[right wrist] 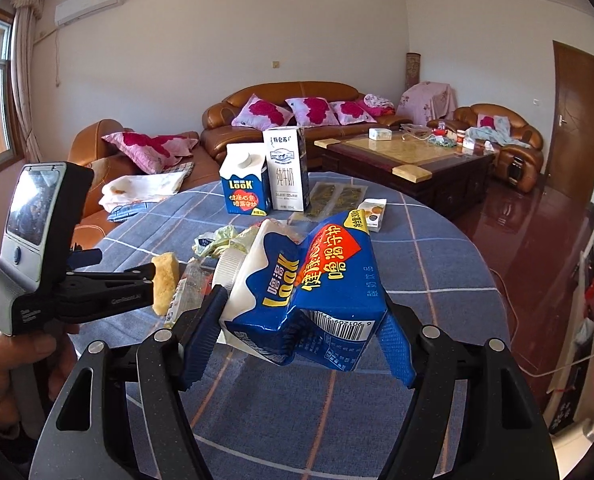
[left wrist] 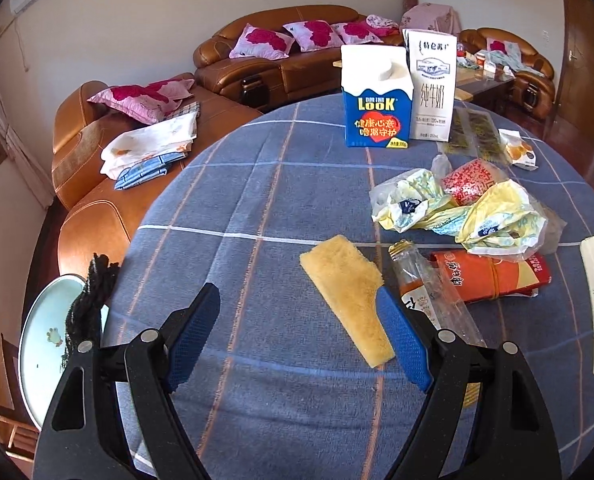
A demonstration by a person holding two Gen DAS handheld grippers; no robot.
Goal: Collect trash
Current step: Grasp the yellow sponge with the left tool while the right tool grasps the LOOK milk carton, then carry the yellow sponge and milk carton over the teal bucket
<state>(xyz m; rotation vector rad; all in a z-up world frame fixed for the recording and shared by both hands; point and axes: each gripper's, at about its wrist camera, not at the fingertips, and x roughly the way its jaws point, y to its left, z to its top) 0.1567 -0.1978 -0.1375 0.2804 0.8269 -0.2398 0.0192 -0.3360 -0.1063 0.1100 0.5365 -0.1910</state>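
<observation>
My right gripper (right wrist: 303,312) is shut on a crushed blue and white LOOK carton (right wrist: 309,292), held above the blue checked tablecloth (right wrist: 297,420). My left gripper (left wrist: 297,296) stands open low over the cloth. A yellow sponge (left wrist: 345,292) lies flat beside its right finger, which overlaps the sponge's lower edge. In the right wrist view the left gripper (right wrist: 151,280) shows side-on with the sponge (right wrist: 165,284) at its tip. Crumpled plastic wrappers (left wrist: 497,220), a red patterned cup (left wrist: 473,184), an orange-red packet (left wrist: 493,276) and a clear wrapped bottle (left wrist: 429,292) lie to the right.
An upright blue LOOK carton (left wrist: 377,100) and a white milk carton (left wrist: 433,88) stand at the table's far side. A small snack pack (left wrist: 517,152) lies near them. A pale plate (left wrist: 45,336) and a black knitted thing (left wrist: 89,300) sit off the table's left edge. Behind are brown sofas (left wrist: 137,152) and a coffee table (right wrist: 409,156).
</observation>
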